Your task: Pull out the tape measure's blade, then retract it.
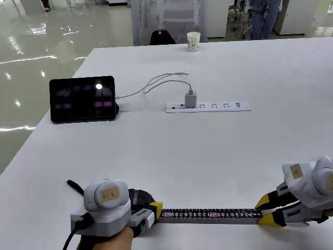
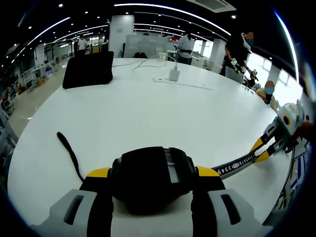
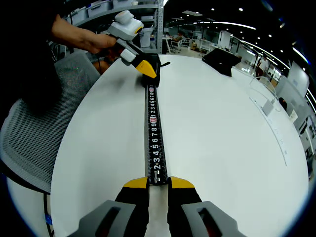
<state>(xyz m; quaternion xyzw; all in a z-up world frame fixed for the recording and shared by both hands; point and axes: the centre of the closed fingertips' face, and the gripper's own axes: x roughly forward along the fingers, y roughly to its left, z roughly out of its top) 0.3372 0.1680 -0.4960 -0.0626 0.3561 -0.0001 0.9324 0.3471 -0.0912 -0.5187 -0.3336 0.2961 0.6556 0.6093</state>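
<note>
My left tongs (image 2: pixel 153 173) clamp the case (image 1: pixel 139 199), near left; my right tongs (image 3: pixel 158 183) pinch the extended blade (image 3: pixel 154 133) by its end, right.

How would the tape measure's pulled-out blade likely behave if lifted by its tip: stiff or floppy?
The blade runs straight along the table from the case to the right gripper, so it is probably springy: fairly stiff at this length, though it might sag when lifted. It looks thin, so likely light and apt to snap back if released.
</note>
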